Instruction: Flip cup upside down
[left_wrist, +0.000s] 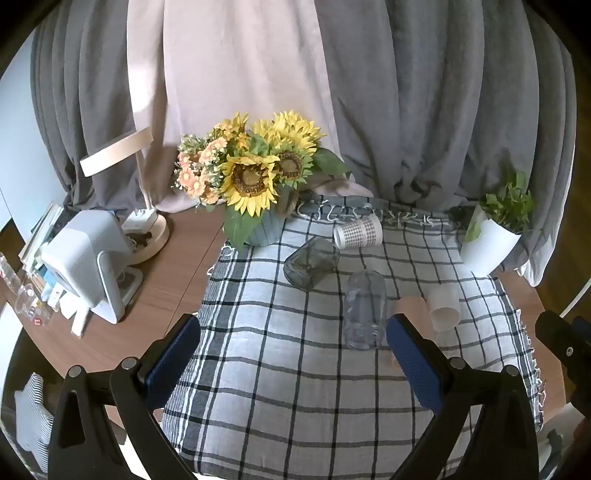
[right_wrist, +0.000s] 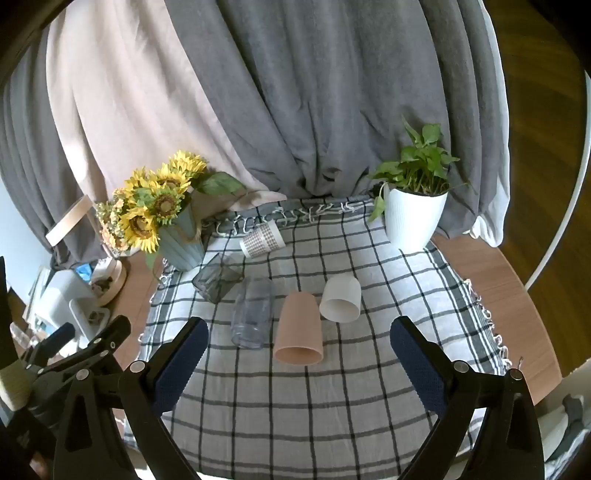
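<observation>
Several cups lie on their sides on a checked cloth (right_wrist: 295, 406). In the right wrist view: a pink cup (right_wrist: 299, 328), a white cup (right_wrist: 340, 299), a clear plastic cup (right_wrist: 252, 317), a dark glass cup (right_wrist: 216, 277) and a patterned cup (right_wrist: 263, 239). In the left wrist view the clear cup (left_wrist: 365, 310), dark glass cup (left_wrist: 311, 263), patterned cup (left_wrist: 357, 232) and white cup (left_wrist: 443, 308) show; the pink cup (left_wrist: 412, 306) is partly hidden behind my finger. My left gripper (left_wrist: 293, 354) is open and empty. My right gripper (right_wrist: 299, 354) is open and empty, just short of the pink cup.
A sunflower bouquet in a blue vase (right_wrist: 162, 218) stands at the cloth's back left. A white potted plant (right_wrist: 413, 210) stands at the back right. A lamp base and white device (left_wrist: 88, 266) sit on the wooden table to the left. Grey curtains hang behind.
</observation>
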